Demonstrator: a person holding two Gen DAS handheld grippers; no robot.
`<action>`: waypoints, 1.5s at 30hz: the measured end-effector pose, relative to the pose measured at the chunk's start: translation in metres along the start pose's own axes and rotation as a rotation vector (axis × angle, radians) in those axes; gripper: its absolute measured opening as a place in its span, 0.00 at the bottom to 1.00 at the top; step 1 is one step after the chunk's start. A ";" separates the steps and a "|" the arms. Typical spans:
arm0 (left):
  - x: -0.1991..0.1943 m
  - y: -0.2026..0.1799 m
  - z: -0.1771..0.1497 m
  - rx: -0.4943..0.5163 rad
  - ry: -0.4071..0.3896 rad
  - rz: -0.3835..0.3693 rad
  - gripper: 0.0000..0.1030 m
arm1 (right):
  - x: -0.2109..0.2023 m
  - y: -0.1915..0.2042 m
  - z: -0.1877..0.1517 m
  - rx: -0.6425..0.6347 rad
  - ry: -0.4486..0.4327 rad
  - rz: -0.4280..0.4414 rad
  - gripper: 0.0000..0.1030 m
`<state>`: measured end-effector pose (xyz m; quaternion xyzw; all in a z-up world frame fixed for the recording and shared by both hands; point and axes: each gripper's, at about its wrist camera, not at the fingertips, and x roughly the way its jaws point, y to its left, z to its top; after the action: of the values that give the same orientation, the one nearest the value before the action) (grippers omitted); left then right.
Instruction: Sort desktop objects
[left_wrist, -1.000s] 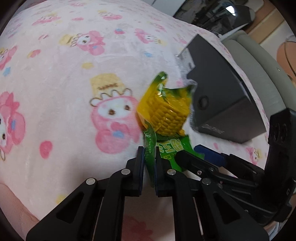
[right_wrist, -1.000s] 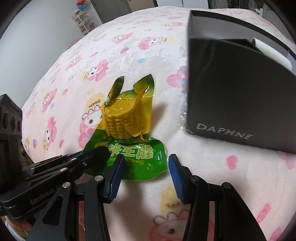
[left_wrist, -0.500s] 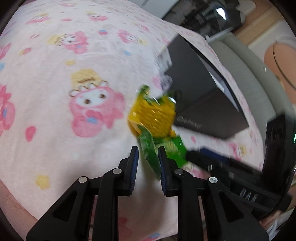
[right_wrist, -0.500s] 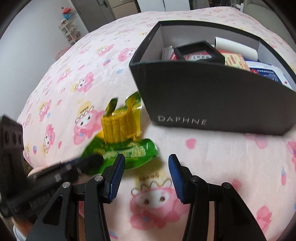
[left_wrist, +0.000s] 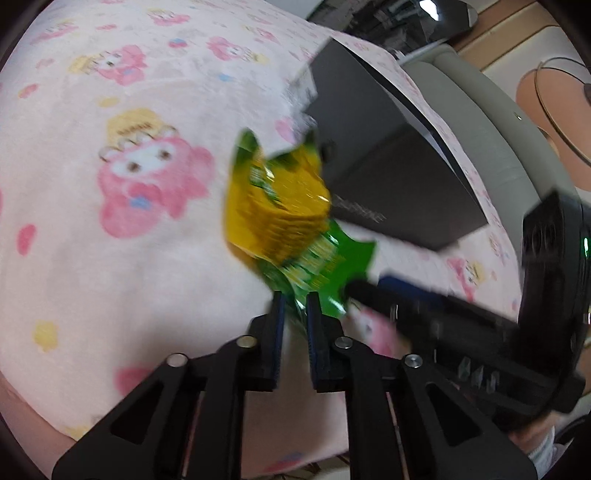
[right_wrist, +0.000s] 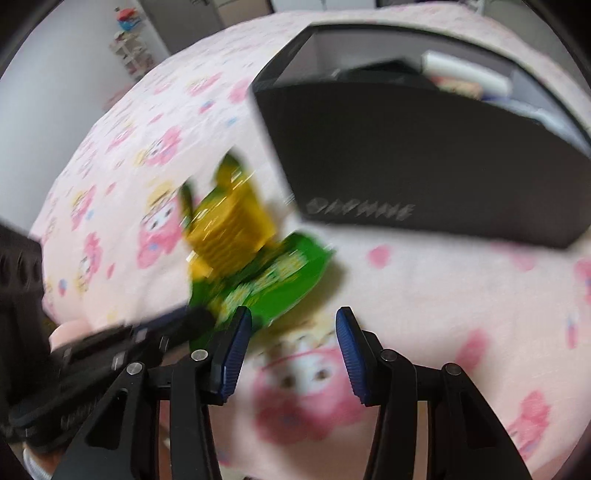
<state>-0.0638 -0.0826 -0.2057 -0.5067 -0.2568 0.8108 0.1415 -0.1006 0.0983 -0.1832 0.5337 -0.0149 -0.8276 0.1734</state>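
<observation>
A green and yellow packet of sweet corn (left_wrist: 284, 218) hangs from my left gripper (left_wrist: 294, 314), which is shut on the packet's green edge and holds it above the pink cloth. The packet also shows in the right wrist view (right_wrist: 243, 251), blurred by motion. My right gripper (right_wrist: 293, 332) is open and empty, just right of the packet. A black box marked DAPHNE (right_wrist: 424, 162) stands behind the packet, open at the top, with several items inside. The box also shows in the left wrist view (left_wrist: 399, 177).
A pink cloth with cartoon prints (left_wrist: 129, 192) covers the table. A grey padded seat edge (left_wrist: 491, 122) lies beyond the box. The left gripper's body (right_wrist: 92, 354) crosses the lower left of the right wrist view.
My left gripper has lifted the corn packet off the cloth and carried it toward the black box. My right gripper has drawn back and stayed open.
</observation>
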 end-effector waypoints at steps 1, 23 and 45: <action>0.000 -0.002 0.000 -0.002 0.005 -0.003 0.26 | -0.002 -0.002 0.001 0.002 -0.010 -0.015 0.43; 0.003 0.025 0.081 -0.018 -0.088 0.066 0.35 | -0.001 0.002 0.034 0.082 -0.007 0.139 0.43; 0.012 0.039 0.052 -0.157 -0.057 -0.087 0.53 | 0.043 -0.011 0.024 0.079 0.102 0.131 0.51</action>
<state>-0.1148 -0.1233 -0.2176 -0.4813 -0.3450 0.7954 0.1292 -0.1409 0.0921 -0.2132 0.5795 -0.0735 -0.7849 0.2065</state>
